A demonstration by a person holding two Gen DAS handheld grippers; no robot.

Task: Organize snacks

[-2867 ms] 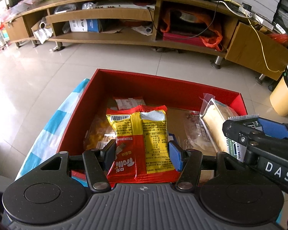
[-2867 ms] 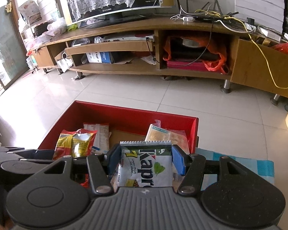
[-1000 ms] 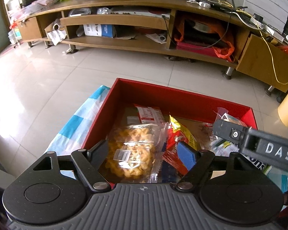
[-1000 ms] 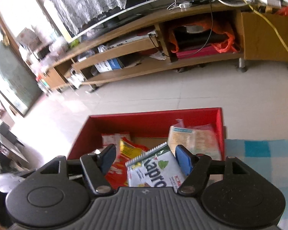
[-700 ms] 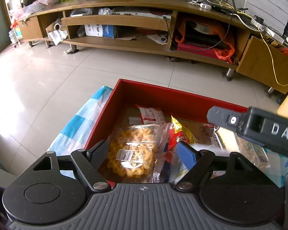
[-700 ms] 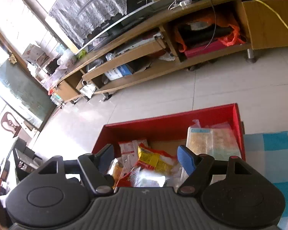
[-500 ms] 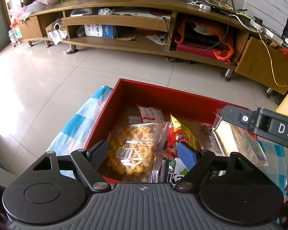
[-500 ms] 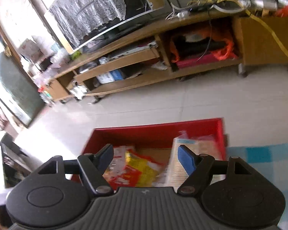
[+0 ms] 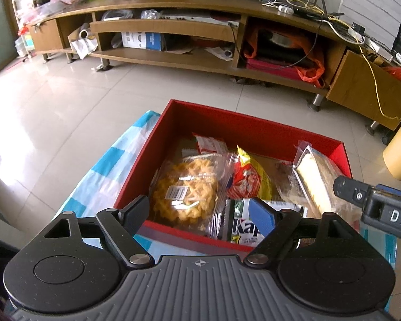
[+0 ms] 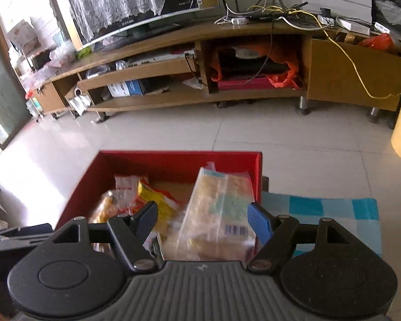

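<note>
A red box [image 9: 243, 125] [image 10: 173, 160] on a blue checked cloth holds several snacks. Inside lie a clear bag of orange twists [image 9: 185, 190], a red and yellow packet [image 9: 250, 176], a white and green Kapri packet [image 9: 243, 230] and a clear bag of pale biscuits [image 9: 315, 179] [image 10: 219, 211]. My left gripper [image 9: 200, 214] is open and empty above the near edge of the box. My right gripper [image 10: 203, 219] is open and empty above the box's right side; it also shows in the left wrist view [image 9: 374, 203].
The blue checked cloth [image 9: 104, 165] [image 10: 320, 208] lies under the box. A long wooden TV stand [image 9: 200, 40] runs across the back over a tiled floor. A yellow bin [image 9: 399, 152] stands at the far right.
My left gripper let the red and yellow packet go into the box. My right gripper let the Kapri packet go into the box and drew back to the right.
</note>
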